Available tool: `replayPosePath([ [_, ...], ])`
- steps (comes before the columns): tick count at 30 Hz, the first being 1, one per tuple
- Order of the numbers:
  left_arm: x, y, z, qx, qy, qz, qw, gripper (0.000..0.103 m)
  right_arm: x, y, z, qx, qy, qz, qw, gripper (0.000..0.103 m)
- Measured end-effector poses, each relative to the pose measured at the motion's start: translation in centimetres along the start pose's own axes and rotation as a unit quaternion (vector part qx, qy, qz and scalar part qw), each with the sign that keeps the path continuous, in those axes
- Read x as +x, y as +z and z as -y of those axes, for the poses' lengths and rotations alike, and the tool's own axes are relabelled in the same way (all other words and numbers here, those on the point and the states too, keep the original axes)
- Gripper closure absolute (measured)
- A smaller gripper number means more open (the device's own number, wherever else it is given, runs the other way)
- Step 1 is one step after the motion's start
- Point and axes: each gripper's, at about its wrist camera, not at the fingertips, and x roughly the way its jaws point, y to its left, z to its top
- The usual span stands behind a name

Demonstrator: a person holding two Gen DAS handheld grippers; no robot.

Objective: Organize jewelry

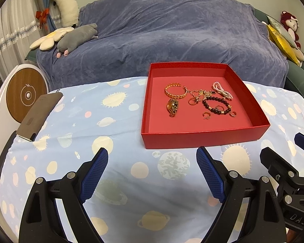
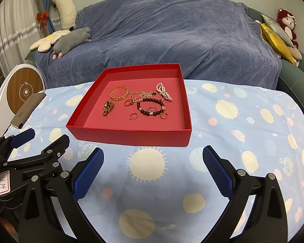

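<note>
The red box (image 1: pixel 202 139) sits right of centre in the left wrist view and left of centre in the right wrist view, on the worktop (image 1: pixel 111 121) with its planet-print cloth. The jewelry lies inside: a gold bangle (image 1: pixel 175 90), a watch (image 1: pixel 172 107), a dark bead bracelet (image 1: pixel 214 105), pearls (image 1: pixel 223 91) and small rings (tangled together mid-box). Left tongs (image 1: pixel 152 174) and right tongs (image 2: pixel 153 174) hang released, empty, at the bottom of their frames, short of the box.

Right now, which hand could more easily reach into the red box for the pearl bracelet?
Probably the right claw: the red box sits almost straight ahead of it, while it lies off to the right of the left claw.
</note>
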Motion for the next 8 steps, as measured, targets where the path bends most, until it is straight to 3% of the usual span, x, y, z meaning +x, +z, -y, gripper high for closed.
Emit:
replayPosePath([
  [8, 0.07, 0.01, 0.08, 0.005, 0.006, 0.0, 1.0, 0.017, -0.05, 0.0, 0.01, 0.0, 0.0, 0.0, 1.0, 0.007],
])
